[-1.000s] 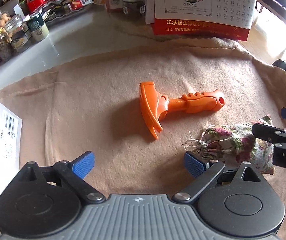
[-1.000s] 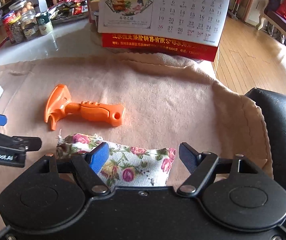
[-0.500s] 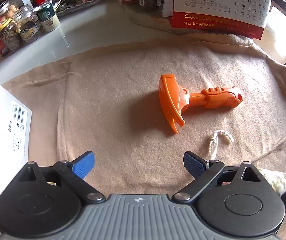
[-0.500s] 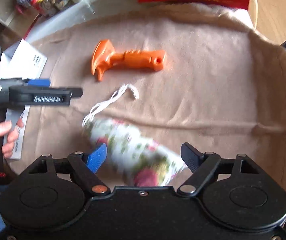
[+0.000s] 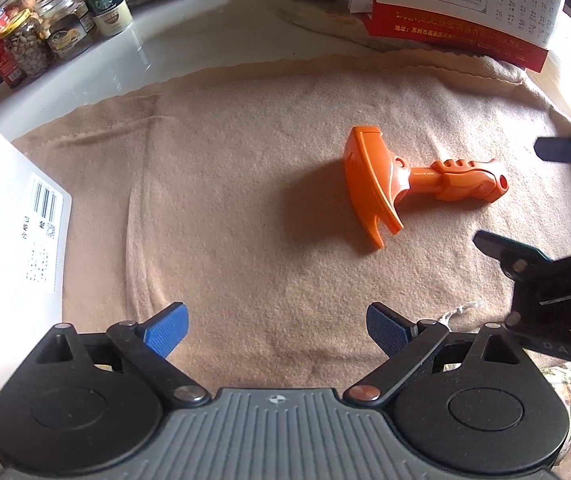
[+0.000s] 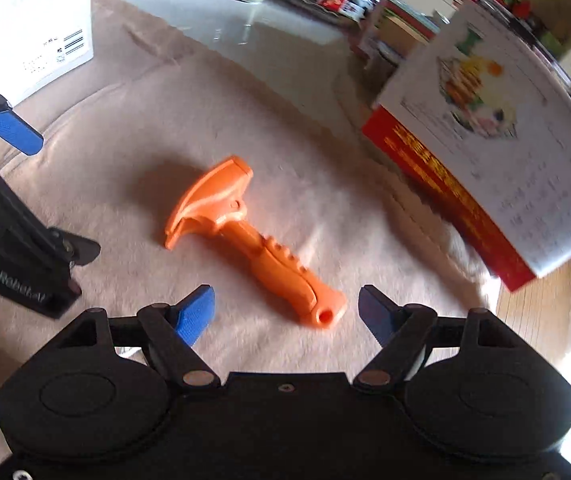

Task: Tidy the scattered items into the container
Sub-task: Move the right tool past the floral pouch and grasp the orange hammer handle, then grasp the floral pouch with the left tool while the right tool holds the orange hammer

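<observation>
An orange toy hammer (image 5: 413,184) lies flat on the tan cloth (image 5: 245,200); it also shows in the right wrist view (image 6: 253,248), its handle end just in front of my right gripper (image 6: 285,316), which is open and empty. My left gripper (image 5: 277,328) is open and empty above bare cloth, left of the hammer. The floral drawstring pouch (image 5: 569,388) lies at the lower right edge of the left wrist view, mostly hidden behind the grippers. A white box (image 6: 33,32) stands at the cloth's left side.
A desk calendar (image 6: 497,152) stands at the cloth's far right edge. Jars and a cup (image 5: 41,36) crowd the glossy tabletop (image 5: 213,40) beyond the cloth. The wooden floor (image 6: 541,328) shows past the right edge.
My right gripper let go of the floral pouch and swung to face the hammer's handle. The pouch now lies at the near right, mostly out of view. My left gripper stayed open.
</observation>
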`<action>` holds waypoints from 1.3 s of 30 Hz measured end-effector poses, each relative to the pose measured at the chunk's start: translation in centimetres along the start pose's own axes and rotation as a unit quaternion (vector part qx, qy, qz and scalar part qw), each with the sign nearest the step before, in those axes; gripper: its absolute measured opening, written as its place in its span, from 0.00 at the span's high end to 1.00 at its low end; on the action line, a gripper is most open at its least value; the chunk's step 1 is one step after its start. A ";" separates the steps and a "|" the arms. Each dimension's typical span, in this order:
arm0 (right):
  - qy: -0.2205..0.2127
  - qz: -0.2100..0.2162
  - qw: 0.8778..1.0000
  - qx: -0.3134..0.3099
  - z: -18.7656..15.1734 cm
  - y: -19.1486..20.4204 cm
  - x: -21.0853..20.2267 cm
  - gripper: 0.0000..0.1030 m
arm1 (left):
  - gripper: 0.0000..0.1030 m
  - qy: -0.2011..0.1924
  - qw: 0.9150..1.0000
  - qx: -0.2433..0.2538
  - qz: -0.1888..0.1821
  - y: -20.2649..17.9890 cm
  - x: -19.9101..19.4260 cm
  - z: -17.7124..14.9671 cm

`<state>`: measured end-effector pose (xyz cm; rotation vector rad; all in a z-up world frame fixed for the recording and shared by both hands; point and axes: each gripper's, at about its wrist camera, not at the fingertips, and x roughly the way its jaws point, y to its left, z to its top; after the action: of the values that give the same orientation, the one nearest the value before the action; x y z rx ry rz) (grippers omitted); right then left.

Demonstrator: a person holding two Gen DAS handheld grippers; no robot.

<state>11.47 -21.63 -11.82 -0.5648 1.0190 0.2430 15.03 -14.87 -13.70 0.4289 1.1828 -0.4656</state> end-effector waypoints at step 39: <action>0.160 0.015 0.936 0.314 -14.9 -3.5 -4.2 0.73 | 0.06 0.071 0.992 0.072 -0.078 -2.9 -4.9 -7.5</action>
<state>-0.10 -32.44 -13.00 0.0002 1.3432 -0.1591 6.14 -12.57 -11.67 0.5020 1.3312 -0.6675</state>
